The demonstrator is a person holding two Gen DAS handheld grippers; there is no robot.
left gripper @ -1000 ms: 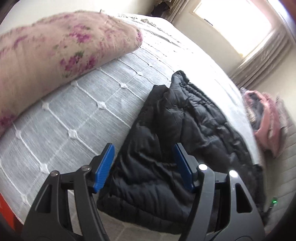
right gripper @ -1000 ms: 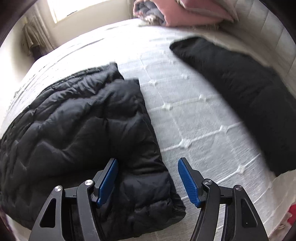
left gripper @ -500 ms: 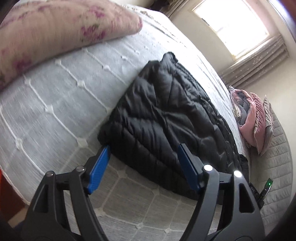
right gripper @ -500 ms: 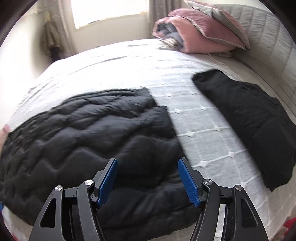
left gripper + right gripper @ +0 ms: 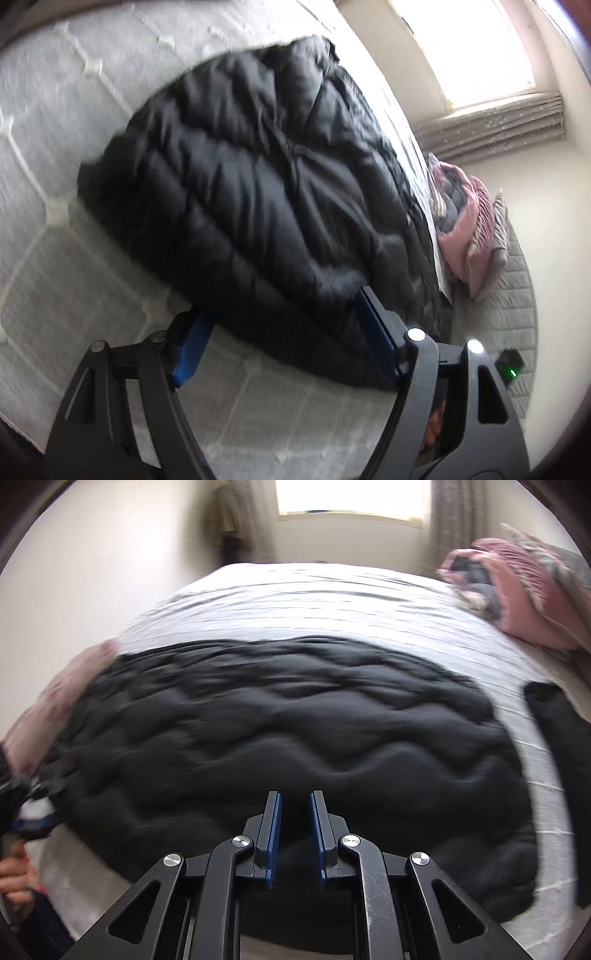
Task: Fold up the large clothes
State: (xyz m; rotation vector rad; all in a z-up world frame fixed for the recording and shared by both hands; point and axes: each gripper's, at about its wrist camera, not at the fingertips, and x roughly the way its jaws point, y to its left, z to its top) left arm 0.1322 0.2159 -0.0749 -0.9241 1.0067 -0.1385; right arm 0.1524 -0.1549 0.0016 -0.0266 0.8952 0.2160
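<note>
Left gripper: your left gripper [image 5: 284, 336] has its blue pads spread wide, released, gripping nothing. The near edge of the jacket lies in the gap between them; whether the pads touch the fabric you cannot tell through the blur.
Right gripper: your right gripper [image 5: 295, 834] has its jaws closing, the blue pads drawn close with a narrow gap left. Black fabric shows in that gap, but whether it is caught between the pads or only lies behind them you cannot tell.
Jacket: the black quilted puffer jacket [image 5: 258, 192] lies spread flat on the bed, straight ahead of both grippers. In the right wrist view it fills the middle of the frame [image 5: 288, 731], its near hem just under the fingertips.
Bed: the white tufted quilted bedspread [image 5: 55, 155] carries the jacket and runs on beyond it toward the window.
Other dark garment: a second flat black garment [image 5: 561, 760] lies to the right of your right gripper, apart from the jacket, with a strip of bedspread between.
Pink bedding: a pile of pink and grey folded bedding [image 5: 517, 590] sits far ahead and to the right.
Floral cushion: a pink-flowered pale cushion [image 5: 48, 709] lies at the left of the jacket.
Your hand: a hand [image 5: 14, 878] shows at the far left edge of the right wrist view.
</note>
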